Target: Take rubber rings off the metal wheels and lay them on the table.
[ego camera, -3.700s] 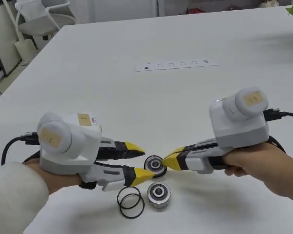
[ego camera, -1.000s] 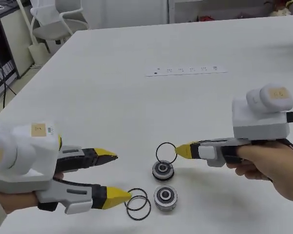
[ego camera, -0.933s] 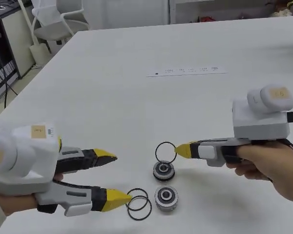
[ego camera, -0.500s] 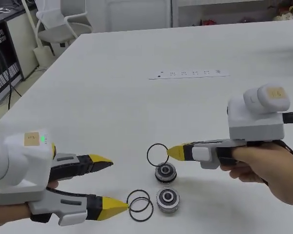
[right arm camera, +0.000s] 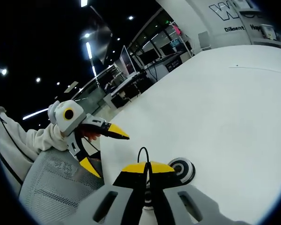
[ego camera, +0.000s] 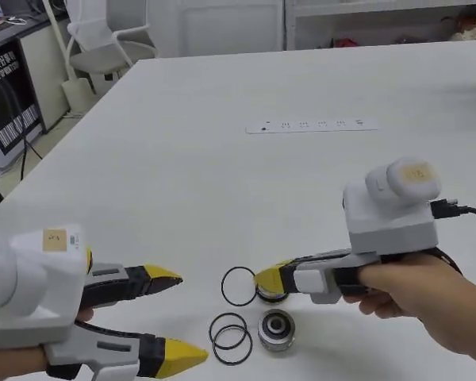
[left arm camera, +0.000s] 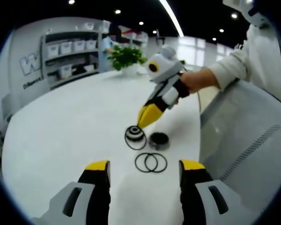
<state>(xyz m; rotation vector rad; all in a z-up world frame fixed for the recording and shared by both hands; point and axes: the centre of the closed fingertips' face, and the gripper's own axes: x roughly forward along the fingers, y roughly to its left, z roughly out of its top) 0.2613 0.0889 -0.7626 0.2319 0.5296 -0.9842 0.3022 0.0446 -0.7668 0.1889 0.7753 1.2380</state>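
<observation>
My right gripper [ego camera: 263, 280] is shut on a thin black rubber ring [ego camera: 224, 287], which hangs low just left of a metal wheel [ego camera: 276, 297] half hidden behind its yellow tips. A second wheel [ego camera: 276, 330] stands nearer to me, and two overlapping rings [ego camera: 213, 332] lie flat to its left. At the bottom left my left gripper [ego camera: 174, 317] is open and holds nothing, its tips short of those rings. The left gripper view has its jaws [left arm camera: 145, 165] wide apart before the loose rings [left arm camera: 136, 162], with both wheels [left arm camera: 159, 140] beyond. In the right gripper view the held ring [right arm camera: 143, 148] rises edge-on.
The white table [ego camera: 222, 175] stretches far ahead, with a flush socket strip [ego camera: 311, 125] in its middle. A white chair [ego camera: 103, 48] stands past the far left corner. A potted plant [left arm camera: 126, 56] sits at the table's far end in the left gripper view.
The right gripper has carried the ring left and down, from above the far wheel to table height beside it. The left gripper stays open at the lower left. The head camera has shifted.
</observation>
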